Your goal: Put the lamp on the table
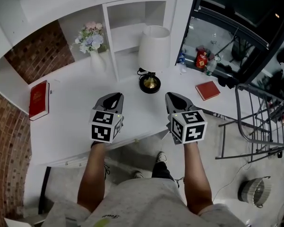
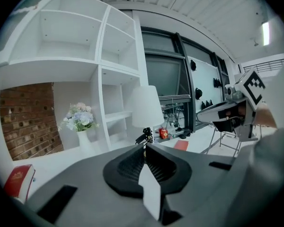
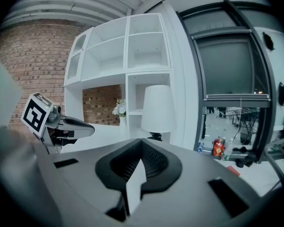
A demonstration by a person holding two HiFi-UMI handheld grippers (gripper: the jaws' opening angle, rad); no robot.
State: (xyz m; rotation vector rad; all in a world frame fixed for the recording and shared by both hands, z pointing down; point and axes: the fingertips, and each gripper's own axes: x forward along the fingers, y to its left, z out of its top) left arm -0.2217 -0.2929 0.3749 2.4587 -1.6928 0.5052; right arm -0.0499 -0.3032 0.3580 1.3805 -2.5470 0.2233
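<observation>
The left gripper and the right gripper are both clenched on nothing, just in front of the lamp, which stands upright on the table. I see 1 risk: a careless forward push hits the small base under the shade and tips the lamp.

The lamp stands on the table (beside the shelves).

grey left gripper, right gripper, black-white marker cubes, grey shirt
</observation>
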